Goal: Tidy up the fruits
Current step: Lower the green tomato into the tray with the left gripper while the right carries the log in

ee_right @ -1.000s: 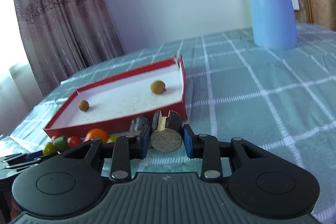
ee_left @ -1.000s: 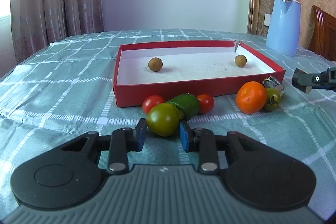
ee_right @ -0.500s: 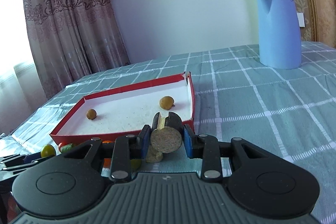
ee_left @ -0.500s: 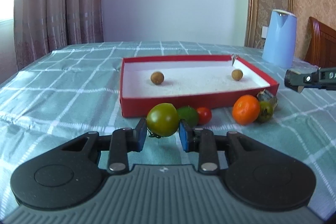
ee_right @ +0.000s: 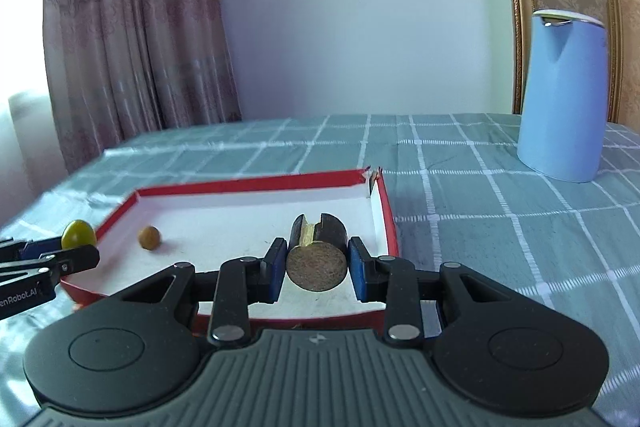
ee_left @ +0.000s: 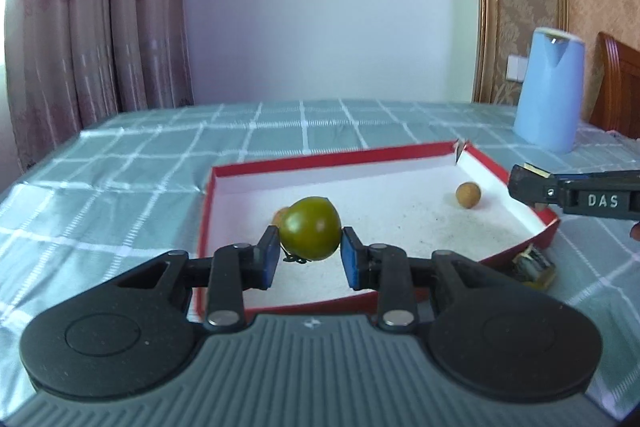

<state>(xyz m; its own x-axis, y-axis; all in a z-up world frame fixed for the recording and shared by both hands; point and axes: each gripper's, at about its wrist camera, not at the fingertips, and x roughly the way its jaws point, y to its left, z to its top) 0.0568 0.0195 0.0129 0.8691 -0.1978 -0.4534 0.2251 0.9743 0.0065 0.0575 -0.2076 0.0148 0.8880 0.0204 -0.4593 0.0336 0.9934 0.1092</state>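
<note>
My left gripper [ee_left: 308, 253] is shut on a green tomato [ee_left: 310, 227] and holds it above the near left part of the red tray [ee_left: 328, 157]. A small brown round fruit [ee_left: 468, 194] lies at the tray's right end, and another peeks out behind the tomato. In the right wrist view my right gripper [ee_right: 317, 267] is shut on a dark, cut sugarcane piece [ee_right: 318, 259] over the tray's near right corner [ee_right: 390, 219]. The left gripper and its green tomato [ee_right: 79, 233] show at the left edge there. One brown fruit [ee_right: 149, 237] rests on the tray's white floor.
A light blue kettle [ee_left: 550, 99] stands on the checked green tablecloth [ee_left: 140, 155] beyond the tray's right end. Another dark cut piece [ee_left: 534, 265] lies on the cloth by the tray's near right corner. A wooden chair back [ee_left: 618, 83] and curtains [ee_left: 92, 19] border the table.
Both grippers rose from the cloth and moved forward over the tray, the left carrying the green tomato, the right the cut piece. The other fruits in front of the tray dropped out of view.
</note>
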